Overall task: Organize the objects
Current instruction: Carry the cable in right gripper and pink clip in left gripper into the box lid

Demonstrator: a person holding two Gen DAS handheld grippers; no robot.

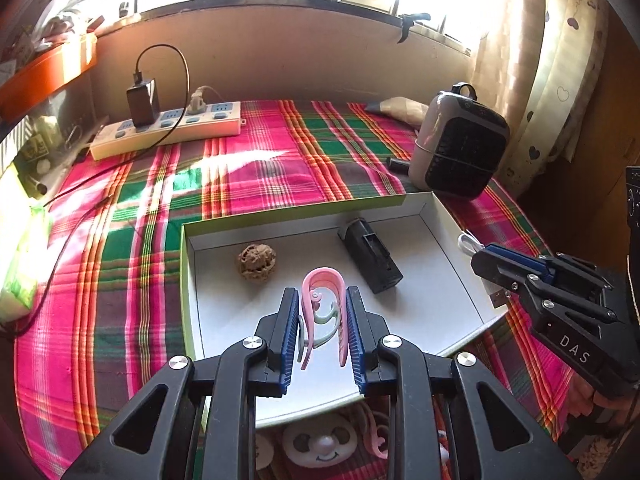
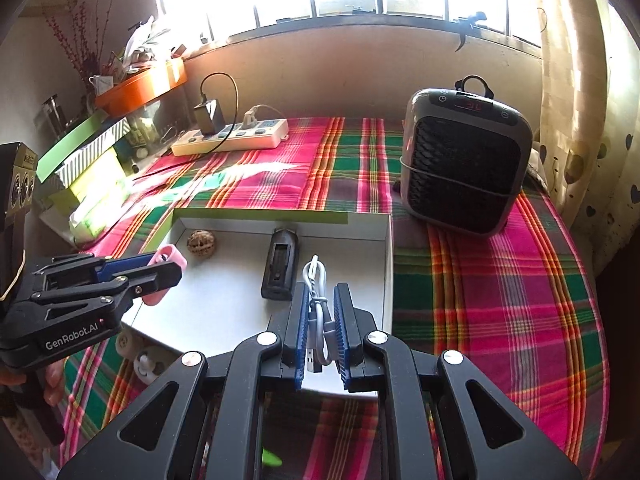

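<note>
So both grippers hang over the white box, each loaded. The left gripper is clamped on the pink hair clip, long axis running along its fingers, over the near-left floor. The right gripper pinches the coiled USB cable beside the black charger.

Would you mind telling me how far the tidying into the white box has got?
Done: a walnut and a black device lie in the white box. In hand: the left hand-held gripper holds pink clips, the right hand-held gripper a white cable. Left: releasing both.
</note>
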